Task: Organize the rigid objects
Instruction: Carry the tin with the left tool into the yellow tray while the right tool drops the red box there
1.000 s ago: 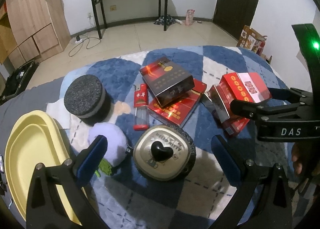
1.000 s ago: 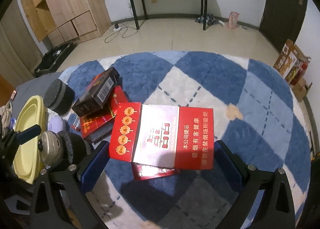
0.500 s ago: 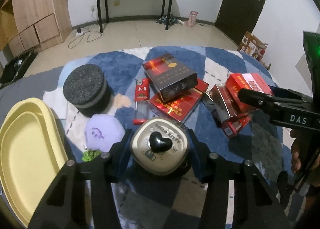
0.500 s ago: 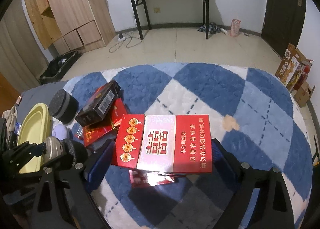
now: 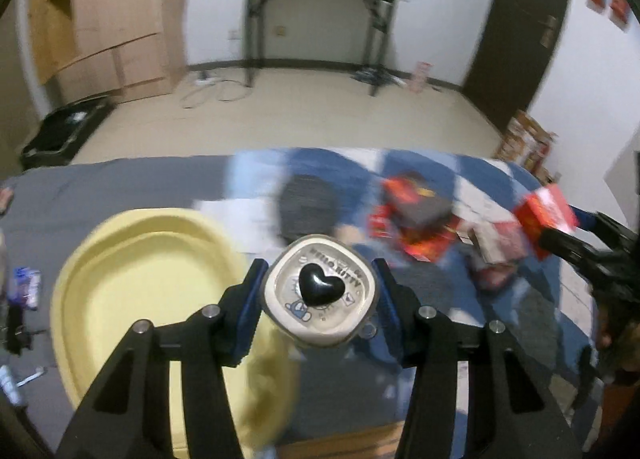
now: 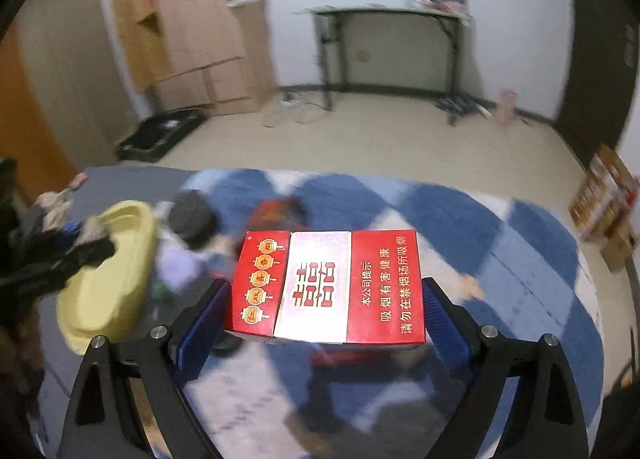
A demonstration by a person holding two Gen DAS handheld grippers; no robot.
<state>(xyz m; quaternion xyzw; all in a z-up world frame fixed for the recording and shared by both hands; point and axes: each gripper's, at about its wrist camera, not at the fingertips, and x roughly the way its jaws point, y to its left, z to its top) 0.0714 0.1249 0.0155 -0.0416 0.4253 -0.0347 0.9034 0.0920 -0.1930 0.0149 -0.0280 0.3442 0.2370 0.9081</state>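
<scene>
Tin [image 5: 319, 293] btwn left gripper [image 5: 319, 301] pads

Even, soft indoor light, moderately bright, with no glare. Both fisheye views bend the walls and go black at the corners. Motion blur smears the checked blanket [image 5: 420, 171] and room, while each gripper's fingers [image 6: 202, 323] stay sharp at 6 o'clock.

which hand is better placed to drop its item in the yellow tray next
Left, probably. The left gripper already holds the round tin right beside the yellow tray. The right gripper holds the red box over the blue rug, with the tray well off to its left.
</scene>
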